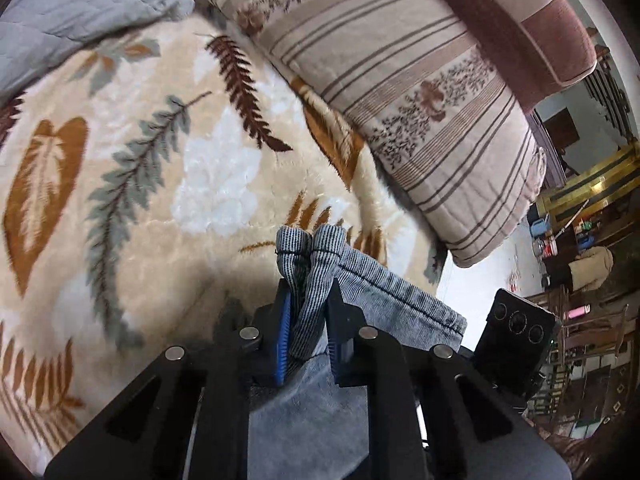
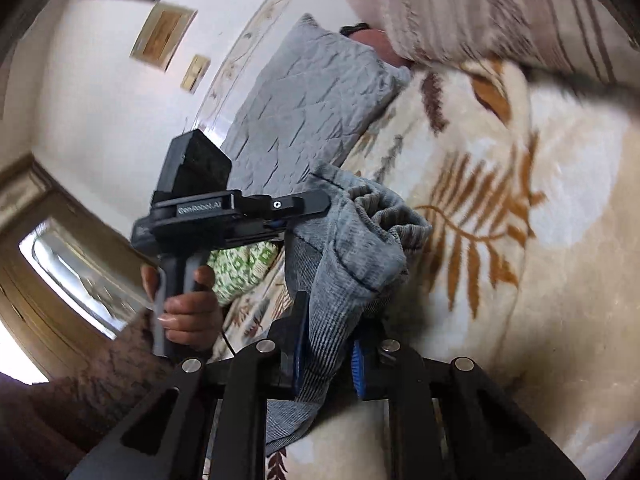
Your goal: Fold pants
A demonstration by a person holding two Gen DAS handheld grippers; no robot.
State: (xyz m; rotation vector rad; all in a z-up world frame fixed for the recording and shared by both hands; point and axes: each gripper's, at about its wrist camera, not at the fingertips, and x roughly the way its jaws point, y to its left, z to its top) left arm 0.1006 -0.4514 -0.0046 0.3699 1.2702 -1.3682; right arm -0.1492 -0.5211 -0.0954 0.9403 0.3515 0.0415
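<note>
Plush cream blanket (image 1: 168, 200) with brown and grey-green leaf prints covers the bed, its wide middle bare from the near edge to the far pillows. A striped pillow (image 1: 420, 92) lies along the far right, a grey quilted pillow (image 1: 76, 12) at the far left. Grey ribbed pants (image 2: 352, 240) hang bunched above the blanket's near part, stretched between the two tools, so their long axis runs roughly left to right; which end is the waist cannot be told. The left tool (image 1: 306, 316) is pressed together on a bunched fold of the pants, with a stitched hem trailing off to its right. The right tool (image 2: 326, 348) pinches another fold. A hand (image 2: 188, 312) grips the left tool's handle.
</note>
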